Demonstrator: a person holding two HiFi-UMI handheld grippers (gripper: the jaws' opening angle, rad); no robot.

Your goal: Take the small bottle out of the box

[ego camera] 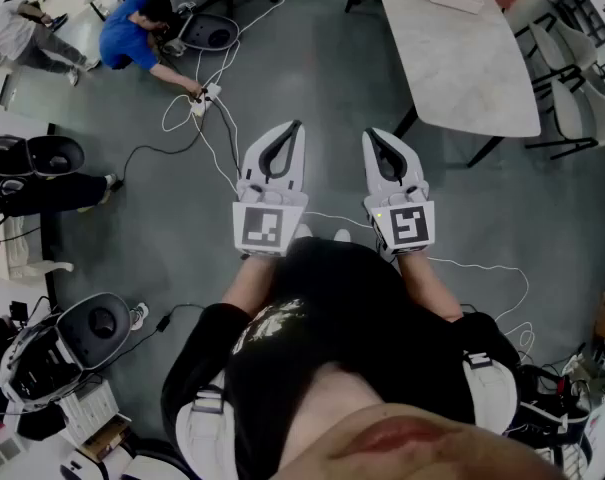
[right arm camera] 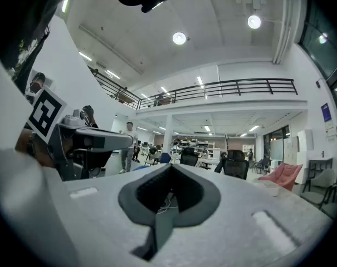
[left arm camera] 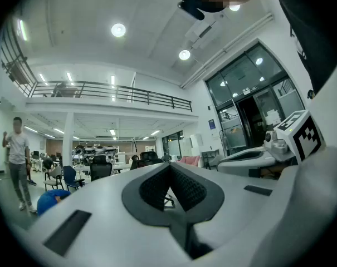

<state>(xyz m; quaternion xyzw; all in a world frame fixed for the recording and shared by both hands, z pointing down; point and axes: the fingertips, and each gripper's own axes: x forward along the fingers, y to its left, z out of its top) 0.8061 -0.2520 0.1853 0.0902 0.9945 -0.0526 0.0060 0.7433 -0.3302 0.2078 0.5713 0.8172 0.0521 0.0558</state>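
No box and no small bottle appear in any view. In the head view my left gripper (ego camera: pixel 296 126) and my right gripper (ego camera: pixel 368 134) are held side by side in front of the body, level over the grey floor. The tips of both meet, with nothing between them. The left gripper view looks along the shut left gripper (left arm camera: pixel 169 166) into a large hall. The right gripper view does the same along the shut right gripper (right arm camera: pixel 171 167).
A white table (ego camera: pixel 462 58) stands ahead to the right. White cables (ego camera: pixel 212 118) trail over the floor. A person in blue (ego camera: pixel 132 33) crouches far left. Grey equipment (ego camera: pixel 62 353) lies at the lower left. Another person (left arm camera: pixel 16 160) stands in the hall.
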